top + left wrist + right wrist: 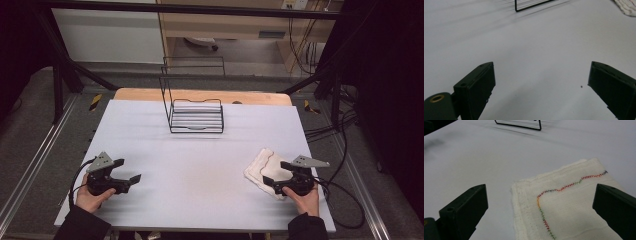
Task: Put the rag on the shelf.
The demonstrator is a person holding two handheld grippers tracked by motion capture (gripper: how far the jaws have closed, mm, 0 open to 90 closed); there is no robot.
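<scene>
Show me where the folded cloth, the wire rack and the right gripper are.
folded cloth (574, 205), right gripper view, on its top layer inside the coloured stitching.
wire rack (196, 116), high view, on the barred base.
right gripper (272, 174), high view, midway between its open jaws, over the cloth.

A lab or test room set up for recording table work

The white table (200, 150) stands inside a frame of black metal bars (60, 75), and aluminium rails (30, 165) run along the grey floor on both sides. Yellow and black warning tape (95, 101) marks the frame's feet. Loose black cables (330, 130) lie on the floor at the right, and more hang at a wooden desk (225, 25) behind. Dark curtains (390, 75) close the sides. A chair wheel (214, 48) shows under that desk.
</scene>
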